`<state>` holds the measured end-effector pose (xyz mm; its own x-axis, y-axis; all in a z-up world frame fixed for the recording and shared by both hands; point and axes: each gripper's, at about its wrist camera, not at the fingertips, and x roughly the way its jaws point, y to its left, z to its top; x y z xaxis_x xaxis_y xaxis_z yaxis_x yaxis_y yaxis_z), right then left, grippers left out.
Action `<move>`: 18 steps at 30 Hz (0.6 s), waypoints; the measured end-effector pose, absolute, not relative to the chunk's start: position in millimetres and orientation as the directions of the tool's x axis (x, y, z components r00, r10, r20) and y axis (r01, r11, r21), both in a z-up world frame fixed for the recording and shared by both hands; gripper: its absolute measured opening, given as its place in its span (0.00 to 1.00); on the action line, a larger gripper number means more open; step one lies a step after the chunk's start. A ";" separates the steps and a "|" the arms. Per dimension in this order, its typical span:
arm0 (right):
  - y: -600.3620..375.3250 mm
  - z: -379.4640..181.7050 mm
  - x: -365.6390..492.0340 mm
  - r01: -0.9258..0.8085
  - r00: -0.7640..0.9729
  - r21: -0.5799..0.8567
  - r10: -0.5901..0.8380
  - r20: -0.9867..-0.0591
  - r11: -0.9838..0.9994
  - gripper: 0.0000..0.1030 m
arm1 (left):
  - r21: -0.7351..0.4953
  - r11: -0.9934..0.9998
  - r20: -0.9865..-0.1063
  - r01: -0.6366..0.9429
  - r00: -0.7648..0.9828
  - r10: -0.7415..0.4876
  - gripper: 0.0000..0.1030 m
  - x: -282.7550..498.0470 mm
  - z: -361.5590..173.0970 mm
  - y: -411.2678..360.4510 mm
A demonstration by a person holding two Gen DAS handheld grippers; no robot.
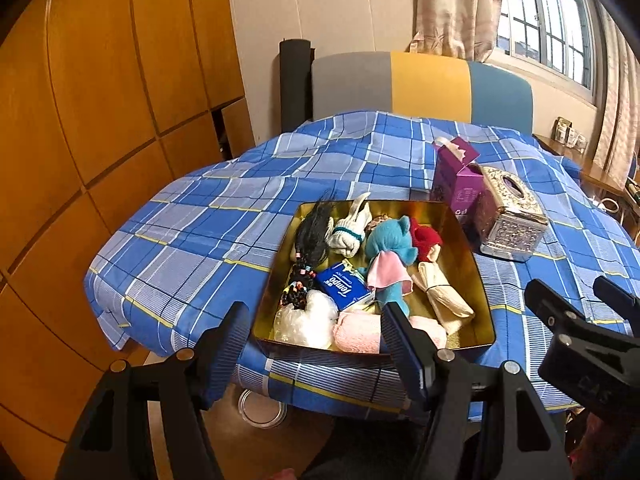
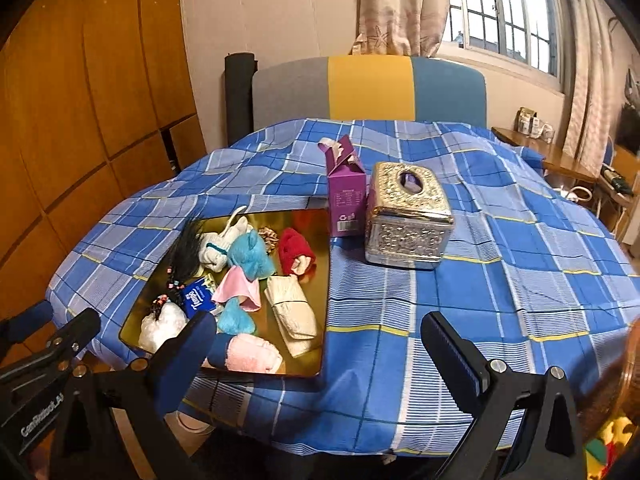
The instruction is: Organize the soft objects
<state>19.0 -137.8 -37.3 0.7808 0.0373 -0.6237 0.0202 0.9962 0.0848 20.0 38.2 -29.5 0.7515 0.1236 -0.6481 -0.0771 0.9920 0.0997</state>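
Both the left gripper (image 1: 316, 340) and the right gripper (image 2: 320, 344) hover with jaws apart and empty at the near edge of the counter (image 2: 500, 280). The soft objects lie in the gold tray (image 1: 460, 240): blue plush toy (image 1: 390, 240), pink towel (image 1: 358, 336), white sock (image 1: 350, 232), red sock (image 1: 426, 238).

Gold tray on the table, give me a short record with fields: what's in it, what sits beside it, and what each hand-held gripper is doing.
surface: table under a blue checked cloth
tray: gold tray, near the front edge
in tray: blue plush toy, red knit item, white sock, black hair piece, blue tissue pack, pink towel, cream cloth roll, clear plastic bag
beside tray: purple carton, silver tissue box, touching each other
left hand-held gripper: open, empty, before the tray
right hand-held gripper: open, empty
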 end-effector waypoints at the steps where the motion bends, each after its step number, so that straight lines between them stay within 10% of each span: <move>1: -137.8 -36.2 18.0 0.023 0.783 0.078 0.030 -0.622 0.997 1.00 | 0.099 0.992 -0.644 -0.080 0.755 0.125 0.67 18.2 -27.9 38.3; 18: -134.2 -31.6 10.6 0.022 0.784 0.059 0.019 -0.620 0.998 1.00 | 0.075 0.992 -0.658 -0.099 0.743 0.123 0.67 15.9 -27.5 47.0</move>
<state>10.6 -134.2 -31.6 0.7843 0.0191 -0.6201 0.0221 0.9980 0.0588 15.9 47.0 -27.5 0.7431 0.1233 -0.6578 -0.0986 0.9923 0.0747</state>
